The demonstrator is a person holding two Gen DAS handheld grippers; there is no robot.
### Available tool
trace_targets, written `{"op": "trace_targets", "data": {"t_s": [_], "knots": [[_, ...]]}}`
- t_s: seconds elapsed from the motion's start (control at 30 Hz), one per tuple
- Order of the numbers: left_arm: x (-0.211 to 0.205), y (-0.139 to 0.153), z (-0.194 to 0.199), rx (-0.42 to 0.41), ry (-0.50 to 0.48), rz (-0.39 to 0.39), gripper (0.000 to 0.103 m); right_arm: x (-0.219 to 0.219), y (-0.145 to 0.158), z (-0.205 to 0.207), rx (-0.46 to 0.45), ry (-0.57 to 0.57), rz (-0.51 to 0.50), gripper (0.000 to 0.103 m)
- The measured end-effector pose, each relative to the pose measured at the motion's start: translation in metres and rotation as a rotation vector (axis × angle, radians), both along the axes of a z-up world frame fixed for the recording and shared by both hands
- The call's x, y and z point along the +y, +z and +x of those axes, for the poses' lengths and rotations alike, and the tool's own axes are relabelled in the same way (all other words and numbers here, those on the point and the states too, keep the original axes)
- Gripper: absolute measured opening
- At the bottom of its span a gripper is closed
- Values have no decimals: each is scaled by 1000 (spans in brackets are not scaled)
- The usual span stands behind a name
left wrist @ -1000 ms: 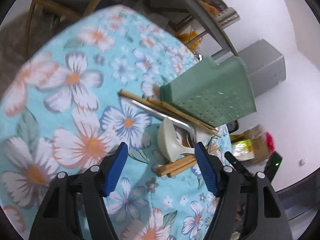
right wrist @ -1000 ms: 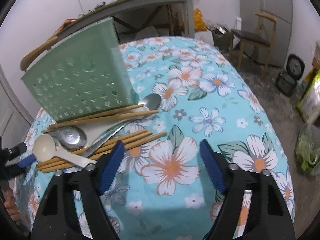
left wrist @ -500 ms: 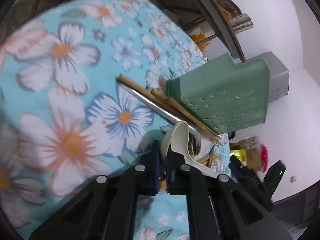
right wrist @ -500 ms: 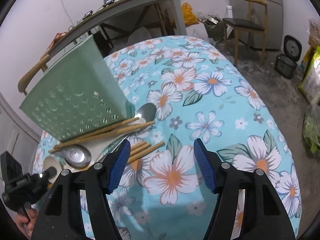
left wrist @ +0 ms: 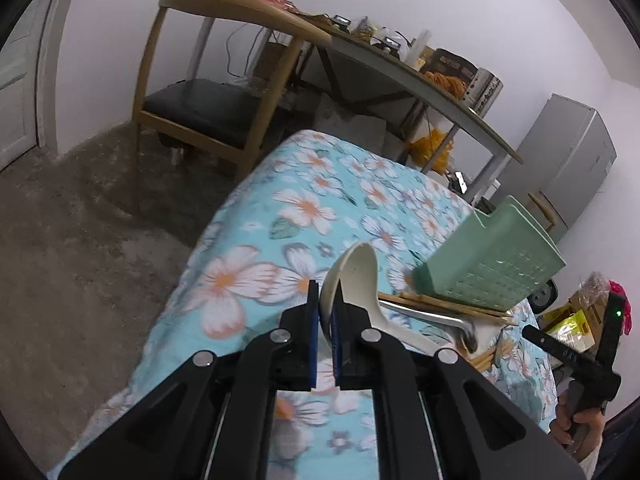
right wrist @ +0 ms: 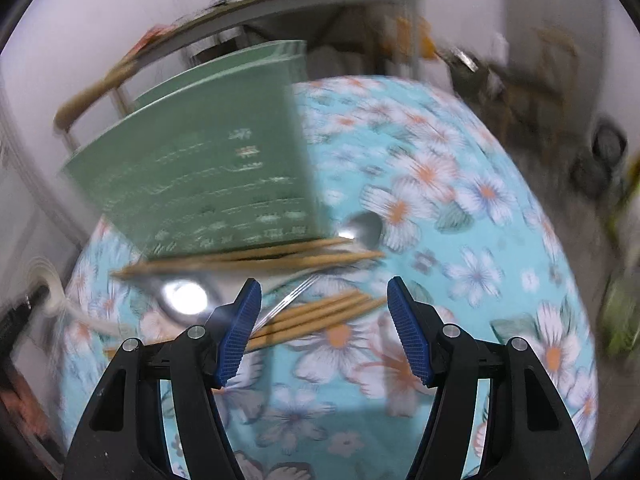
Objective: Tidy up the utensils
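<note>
My left gripper (left wrist: 326, 300) is shut on the rim of the white soup spoon (left wrist: 356, 276), which is tilted up off the floral cloth (left wrist: 304, 208). Its handle trails right toward a metal spoon (left wrist: 432, 314) and chopsticks (left wrist: 440, 302) that lie against the green perforated holder (left wrist: 488, 264). My right gripper (right wrist: 324, 320) is open, hovering just above a bundle of chopsticks (right wrist: 320, 312) with nothing between its pads. The green holder (right wrist: 208, 168) stands behind, with more chopsticks (right wrist: 260, 258) and two metal spoons (right wrist: 362, 228) (right wrist: 184, 298) at its foot. The right wrist view is blurred.
The table's left edge drops to bare floor (left wrist: 80, 240). A wooden chair (left wrist: 208, 112) and a cluttered grey desk (left wrist: 400, 68) stand beyond the table, with a grey cabinet (left wrist: 568, 168) at the back right. A hand (left wrist: 576, 420) holds the other gripper at the right edge.
My left gripper closed on the white spoon's bowl and lifted it, tilting upward. My right gripper stayed open and moved in over the chopsticks near the holder.
</note>
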State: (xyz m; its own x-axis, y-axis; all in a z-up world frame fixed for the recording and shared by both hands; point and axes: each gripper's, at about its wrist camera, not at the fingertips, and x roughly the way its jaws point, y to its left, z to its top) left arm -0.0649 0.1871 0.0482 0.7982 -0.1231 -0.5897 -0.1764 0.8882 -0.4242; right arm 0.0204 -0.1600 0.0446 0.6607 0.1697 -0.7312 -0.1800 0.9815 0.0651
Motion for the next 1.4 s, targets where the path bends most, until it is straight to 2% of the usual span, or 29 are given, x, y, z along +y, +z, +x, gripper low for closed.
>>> {"op": "trace_targets", "data": {"t_s": [0.1,0.17,0.23,0.47,0.5,0.53,0.57,0.6,0.7,0.73,0.77,0.8,0.83,0.93,1.0,1.13,1.4], "knots": [[10,-4,-1,21,18,-10,5,30,-3,-6,-27,72,-96,61],[17,-6,-3,32,33,-8,5,49,-9,-10,-32,105,-147,46],[27,-7,-5,38,47,-15,5,60,-14,-10,-18,136,-163,39],[49,-12,-12,39,72,-45,5,80,-19,-6,25,183,-113,38],[51,-13,-12,40,72,-46,5,83,-19,-7,27,191,-115,39],[52,-13,-14,40,73,-48,5,88,-20,-8,28,199,-127,47],[54,-14,-15,40,73,-51,5,93,-22,-8,23,193,-150,64],[54,-15,-15,40,72,-55,5,96,-22,-8,16,187,-168,70],[58,-17,-18,36,72,-65,5,110,-28,-10,-10,195,-239,72],[58,-17,-18,36,72,-63,5,114,-32,-9,2,210,-249,68],[59,-17,-19,36,73,-63,5,117,-37,-8,21,218,-258,56],[59,-17,-19,35,71,-66,5,118,-41,-6,52,222,-247,52],[59,-18,-19,35,70,-66,5,118,-41,-6,62,215,-223,40],[58,-16,-19,31,67,-70,5,109,-33,-6,72,170,-150,35],[57,-15,-18,29,61,-65,5,101,-26,-8,38,117,-135,27],[51,-12,-19,22,55,-41,5,76,-5,-15,-56,5,-93,26],[46,-10,-17,21,58,-46,5,25,32,-40,-208,-78,59,23]]}}
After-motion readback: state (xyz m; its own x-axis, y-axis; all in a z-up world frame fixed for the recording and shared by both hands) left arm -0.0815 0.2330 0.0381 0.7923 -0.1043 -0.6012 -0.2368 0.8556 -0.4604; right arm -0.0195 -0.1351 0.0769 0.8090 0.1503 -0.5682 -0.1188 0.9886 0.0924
